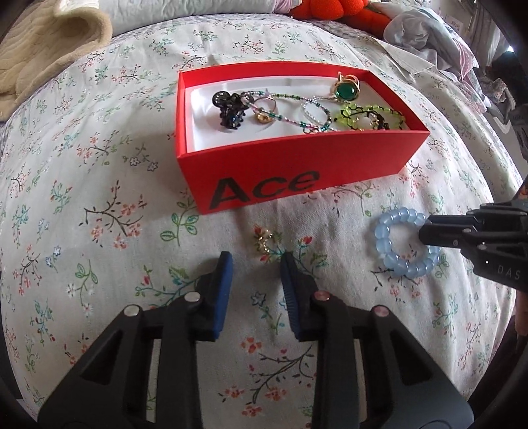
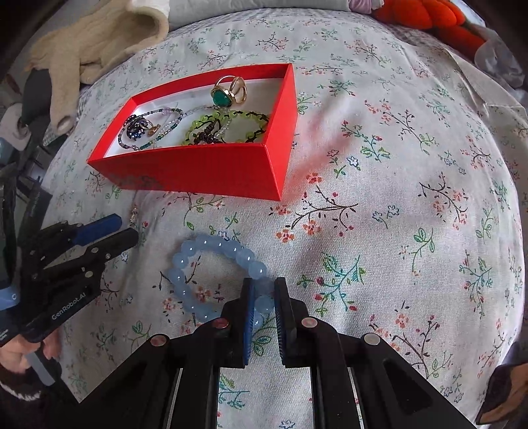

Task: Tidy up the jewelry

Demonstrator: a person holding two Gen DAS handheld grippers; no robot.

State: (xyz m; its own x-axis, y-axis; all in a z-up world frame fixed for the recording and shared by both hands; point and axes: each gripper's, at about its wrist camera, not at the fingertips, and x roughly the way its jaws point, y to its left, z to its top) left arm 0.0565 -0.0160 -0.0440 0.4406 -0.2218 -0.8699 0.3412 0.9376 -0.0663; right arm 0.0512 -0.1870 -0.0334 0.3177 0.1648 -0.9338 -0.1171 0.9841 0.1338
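A red "Ace" box (image 1: 297,165) (image 2: 211,175) lies on the floral bedsheet and holds rings, beaded strands and green bracelets. A light blue bead bracelet (image 1: 389,244) (image 2: 198,264) lies on the sheet in front of the box. My right gripper (image 2: 264,290) (image 1: 425,231) is closed around the beads at the bracelet's near-right side. A small gold earring (image 1: 264,242) lies just ahead of my left gripper (image 1: 255,264), which is open and empty. In the right wrist view my left gripper (image 2: 125,227) shows at the left.
A beige blanket (image 1: 49,49) lies at the back left. An orange plush toy (image 2: 429,19) and crumpled clothes (image 1: 429,36) lie at the back right. A green-stone gold ring (image 2: 224,92) sits in the box's far corner.
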